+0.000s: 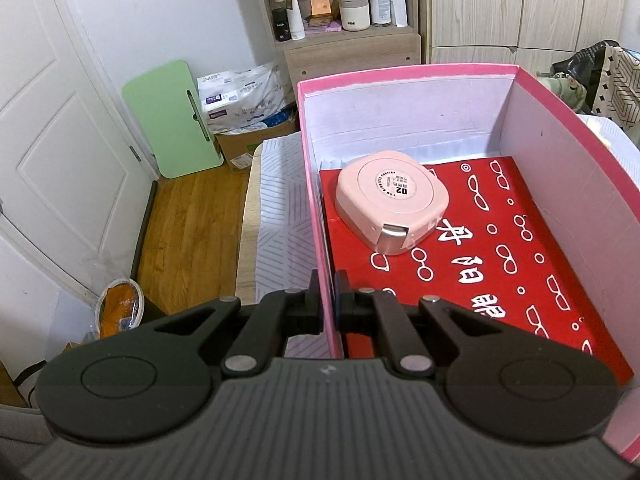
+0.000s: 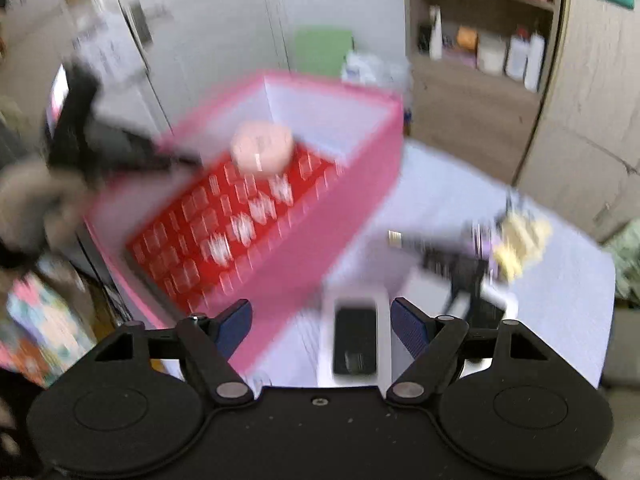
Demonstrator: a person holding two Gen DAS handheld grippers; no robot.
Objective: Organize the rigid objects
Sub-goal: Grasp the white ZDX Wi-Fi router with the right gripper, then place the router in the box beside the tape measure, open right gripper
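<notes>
A pink cardboard box (image 1: 560, 128) stands on the table. A red printed sheet (image 1: 500, 260) lines its floor, and a pink rounded square case (image 1: 390, 200) lies on that sheet near the far end. My left gripper (image 1: 328, 304) is shut on the box's left wall (image 1: 316, 200), one finger outside and one inside. In the blurred right wrist view the same box (image 2: 320, 248) sits at the left, with the case (image 2: 262, 150) inside. My right gripper (image 2: 322, 326) is open over the table beside the box. A white device with a black face (image 2: 356, 336) lies between its fingers, untouched by the pads.
A lavender patterned cloth (image 2: 560, 300) covers the table. A dark object with a metal tip (image 2: 432, 248) and a yellow item (image 2: 520, 240) lie right of the box. A shelf with bottles (image 1: 340, 12), a green board (image 1: 172, 120) and a white door (image 1: 52, 140) stand behind.
</notes>
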